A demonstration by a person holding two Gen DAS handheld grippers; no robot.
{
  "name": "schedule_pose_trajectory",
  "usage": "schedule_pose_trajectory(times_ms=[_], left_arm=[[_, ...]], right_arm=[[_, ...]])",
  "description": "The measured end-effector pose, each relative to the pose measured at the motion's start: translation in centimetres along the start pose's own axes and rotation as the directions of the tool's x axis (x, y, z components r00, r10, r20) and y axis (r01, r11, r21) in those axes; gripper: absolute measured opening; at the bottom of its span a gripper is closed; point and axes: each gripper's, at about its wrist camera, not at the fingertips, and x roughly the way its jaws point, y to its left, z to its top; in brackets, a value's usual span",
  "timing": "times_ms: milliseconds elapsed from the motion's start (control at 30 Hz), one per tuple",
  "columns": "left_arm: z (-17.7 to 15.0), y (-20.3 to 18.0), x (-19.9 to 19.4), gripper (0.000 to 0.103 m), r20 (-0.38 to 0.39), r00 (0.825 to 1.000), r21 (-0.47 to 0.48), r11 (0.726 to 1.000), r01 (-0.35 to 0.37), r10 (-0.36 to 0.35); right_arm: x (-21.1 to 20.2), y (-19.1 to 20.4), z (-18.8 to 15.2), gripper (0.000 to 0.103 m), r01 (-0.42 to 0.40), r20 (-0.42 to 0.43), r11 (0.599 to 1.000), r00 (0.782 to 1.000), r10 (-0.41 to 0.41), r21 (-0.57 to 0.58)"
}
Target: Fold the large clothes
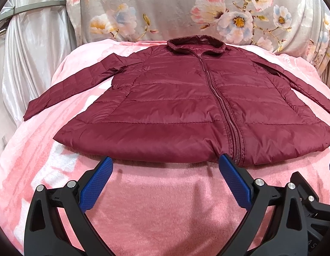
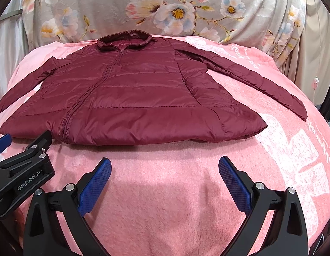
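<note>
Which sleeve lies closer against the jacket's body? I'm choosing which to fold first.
The right sleeve: it hugs the jacket, while the left sleeve splays outward.

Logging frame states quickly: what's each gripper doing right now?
Left gripper: open, holding nothing, at the jacket hem.
Right gripper: open, holding nothing, over the pink blanket.

One maroon jacket with two sleeves, one pink blanket, two tools.
</note>
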Motion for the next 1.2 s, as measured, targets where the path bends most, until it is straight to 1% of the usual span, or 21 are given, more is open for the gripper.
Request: schedule_pose_trajectory(times_ms=[1200], left_arm=[[-0.07,0.08,0.19,0.097,-0.002,1.0,-0.001,1.0,-0.001,0.001]], right_arm=[[0.27,0.49,0.04,0.098,-0.015,-0.009,1.0,1.0,0.015,0.011]])
